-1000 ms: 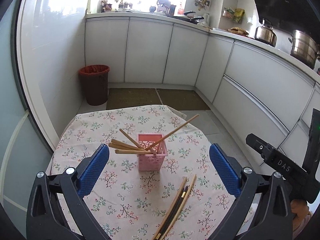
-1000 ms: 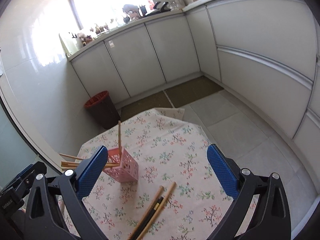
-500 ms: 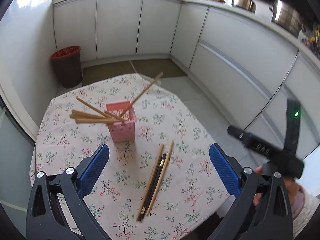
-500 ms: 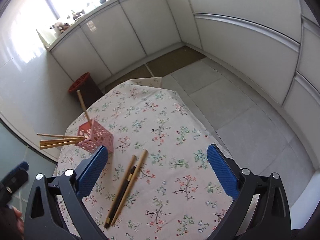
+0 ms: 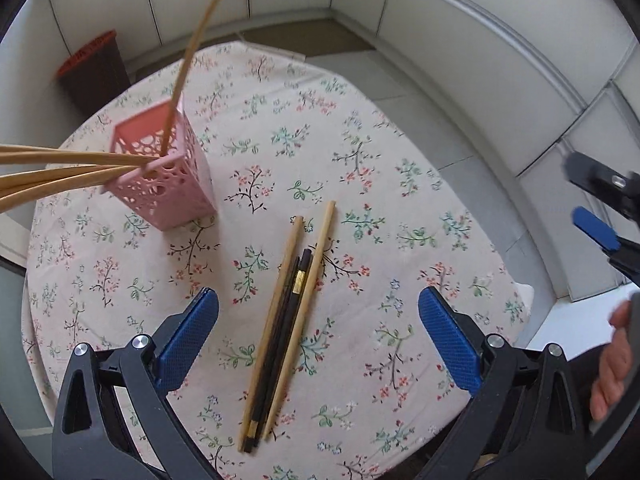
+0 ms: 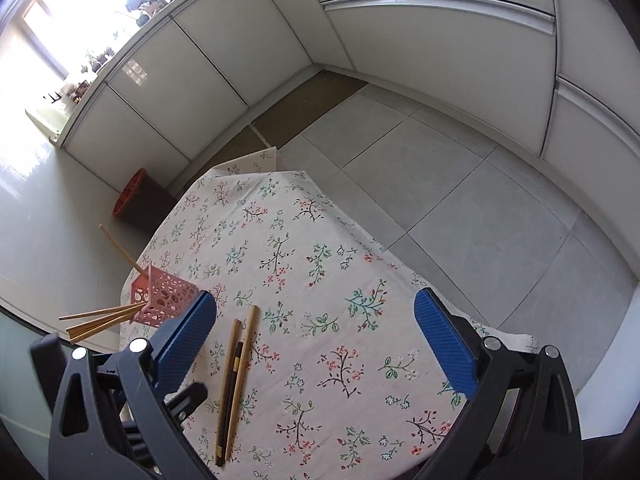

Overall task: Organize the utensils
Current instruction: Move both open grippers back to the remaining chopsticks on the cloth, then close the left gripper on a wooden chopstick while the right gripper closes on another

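A round table under a flowered cloth (image 5: 360, 168) stands in a kitchen with white cabinets (image 6: 224, 60) along the walls and a dark bin with a red rim (image 5: 94, 68) on the floor behind it. Nothing lies between either tool and the loose sticks.

The left gripper (image 5: 318, 340) hangs above the table with its blue pads wide apart, holding nothing and touching nothing. The right gripper (image 6: 316, 344) is likewise spread wide and empty; in the left view it shows at the right edge, off the table.

A pink holder (image 5: 160, 172) with round cut-outs stands on the cloth, and several bamboo chopsticks (image 5: 72, 172) lean out of it. A loose bundle of chopsticks (image 5: 288, 312), two pale ones and dark ones between them, lies flat on the cloth near the holder, directly below the left gripper's gap.
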Tool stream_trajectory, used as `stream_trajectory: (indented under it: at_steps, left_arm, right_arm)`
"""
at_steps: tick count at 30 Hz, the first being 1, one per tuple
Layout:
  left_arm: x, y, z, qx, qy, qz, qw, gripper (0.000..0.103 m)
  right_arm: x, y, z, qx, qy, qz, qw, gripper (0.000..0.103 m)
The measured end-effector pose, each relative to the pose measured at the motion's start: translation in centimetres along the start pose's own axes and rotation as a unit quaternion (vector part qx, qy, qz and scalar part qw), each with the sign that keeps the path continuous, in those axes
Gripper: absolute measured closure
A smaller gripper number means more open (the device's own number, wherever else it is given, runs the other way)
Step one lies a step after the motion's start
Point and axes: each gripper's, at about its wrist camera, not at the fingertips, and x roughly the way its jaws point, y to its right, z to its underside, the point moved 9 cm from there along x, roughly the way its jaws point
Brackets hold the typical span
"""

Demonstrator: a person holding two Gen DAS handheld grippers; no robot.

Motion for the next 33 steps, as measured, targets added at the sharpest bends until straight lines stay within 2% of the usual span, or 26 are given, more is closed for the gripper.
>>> stream_trajectory:
  at_steps: [6, 14, 17, 20, 23, 29, 33]
  left_arm:
    - [1.8, 0.0, -1.1, -0.005, -0.004, -0.012, 0.9999, 0.007]
    - [4.0, -0.2, -2.0, 0.010, -0.013, -0.035, 0.9993, 0.008]
    - [4.8, -0.8, -2.8, 0.001, -0.015, -0.036, 0.9992, 0.023]
    - [5.8, -1.6, -3.4, -0.014, -0.027, -0.028, 0.9992, 0.049]
    - [6.9, -2.1, -3.2, -0.014, -0.044, -0.036, 0.9983, 0.062]
    - [9.3, -2.6, -2.9, -0.019, -0.075, -0.029, 0.9966, 0.077]
    - [10.6, -2.6, -3.2, -0.026, -0.086, -0.019, 0.9958, 0.079]
  right_arm:
    - [0.9, 0.4, 0.3, -0.008, -0.015, 0.005, 1.000, 0.007]
    - [1.8, 1.4, 0.5, 0.011, -0.032, 0.012, 0.999, 0.007]
    - [2.2, 1.3, 0.8, 0.008, -0.042, 0.013, 0.999, 0.007]
    - [2.3, 1.2, 0.9, -0.002, -0.041, 0.019, 0.999, 0.007]
    - [2.6, 1.2, 1.0, -0.009, -0.043, 0.025, 0.999, 0.007]
    - [3.4, 1.2, 1.4, -0.020, -0.053, 0.036, 0.998, 0.007]
    - [3.9, 0.9, 1.9, -0.032, -0.059, 0.046, 0.997, 0.007]
